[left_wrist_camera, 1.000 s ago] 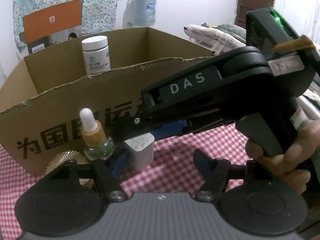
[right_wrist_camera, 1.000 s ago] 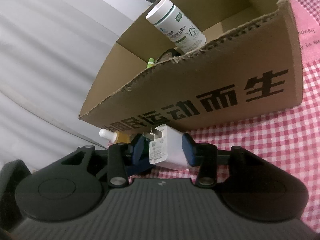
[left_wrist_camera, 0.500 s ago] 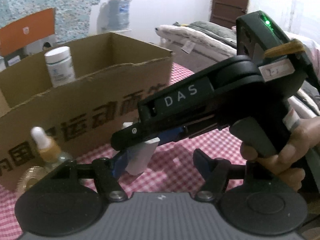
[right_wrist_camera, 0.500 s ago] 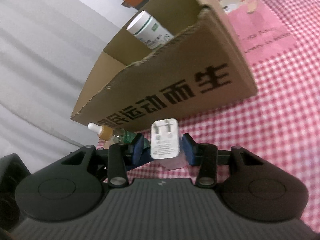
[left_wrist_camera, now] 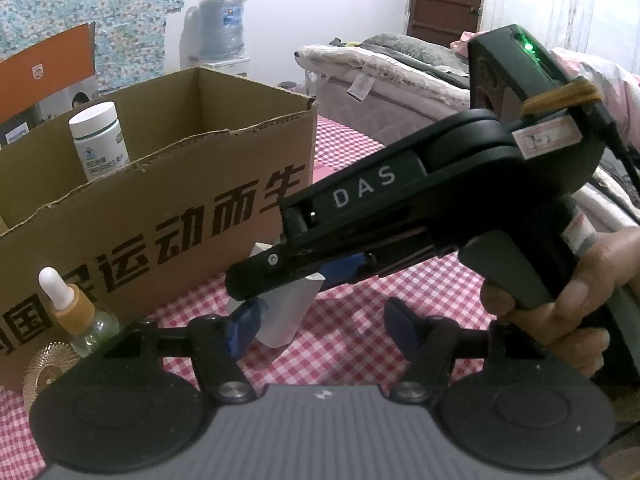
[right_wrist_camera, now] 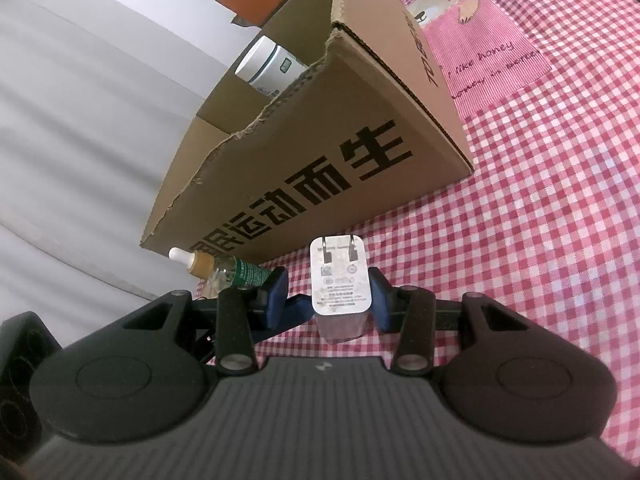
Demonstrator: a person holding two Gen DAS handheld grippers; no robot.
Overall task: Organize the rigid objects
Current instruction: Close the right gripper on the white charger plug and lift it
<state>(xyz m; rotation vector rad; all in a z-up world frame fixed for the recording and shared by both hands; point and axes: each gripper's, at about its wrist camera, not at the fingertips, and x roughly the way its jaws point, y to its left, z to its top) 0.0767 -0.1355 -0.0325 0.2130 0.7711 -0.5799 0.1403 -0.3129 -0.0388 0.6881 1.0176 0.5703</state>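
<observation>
Red-and-white checked cloth covered the worktop, with a brown cardboard box at the far side. Right tool clamped a white plug-in charger block near the box. Left tool was closing, nothing gripped.

The right gripper pointed down at a slant, and its blue pads squeezed a white plug. A hand gripped its handle on the right. The left gripper was closing on nothing.
</observation>
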